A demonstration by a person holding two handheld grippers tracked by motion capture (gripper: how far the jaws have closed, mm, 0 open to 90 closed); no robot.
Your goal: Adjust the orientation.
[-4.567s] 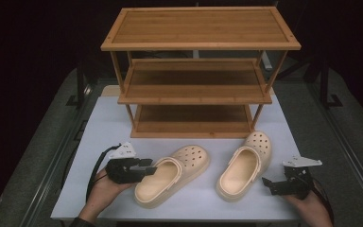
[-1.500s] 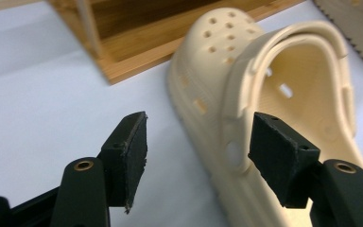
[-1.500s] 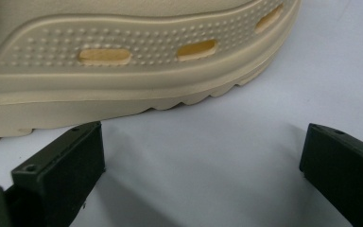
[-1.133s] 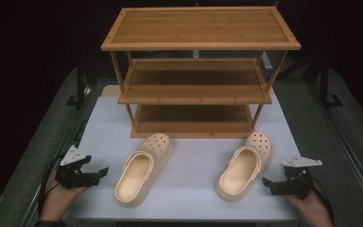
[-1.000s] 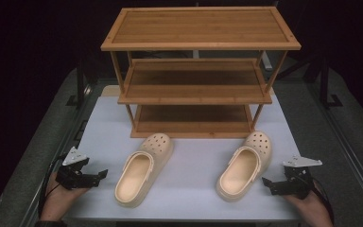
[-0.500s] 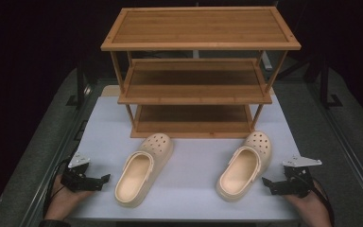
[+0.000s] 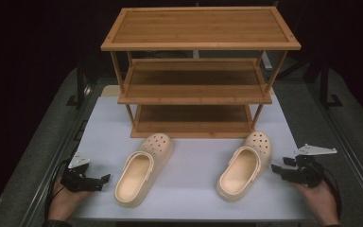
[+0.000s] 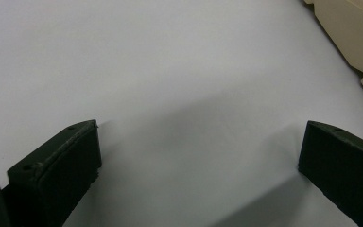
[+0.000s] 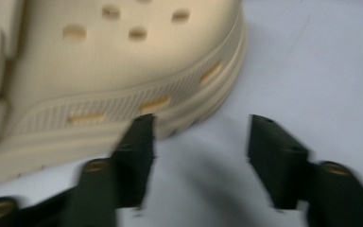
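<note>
The left claw (image 7: pixel 105 179) rests low on the white surface (image 7: pixel 194 161) near its front left corner, held by the person's left hand (image 7: pixel 64 201); its jaws stand wide apart with nothing between them, and in the left gripper view the left claw (image 8: pixel 198 156) shows bare white surface between the two black jaws. It points toward the left shoe (image 7: pixel 142 169), which lies just beside it but apart from it; a corner of this shoe (image 8: pixel 354 38) appears at the upper right of the left gripper view.

The right claw (image 7: pixel 275 168) rests near the front right edge of the surface, held by the right hand (image 7: pixel 319 198); its jaws are also open and hold nothing. In the right gripper view the right claw (image 9: pixel 201 142) is very close to the side of the right shoe (image 9: pixel 113 71); whether the left jaw touches the sole, it is not possible to tell because of blur. In the high view the right shoe (image 7: pixel 243 165) lies just beside this claw.

Both shoes are beige clogs with holes on the toe; they lie upright, well apart from each other, toes toward the wooden shelf (image 7: pixel 196 71) that stands at the back of the surface.
</note>
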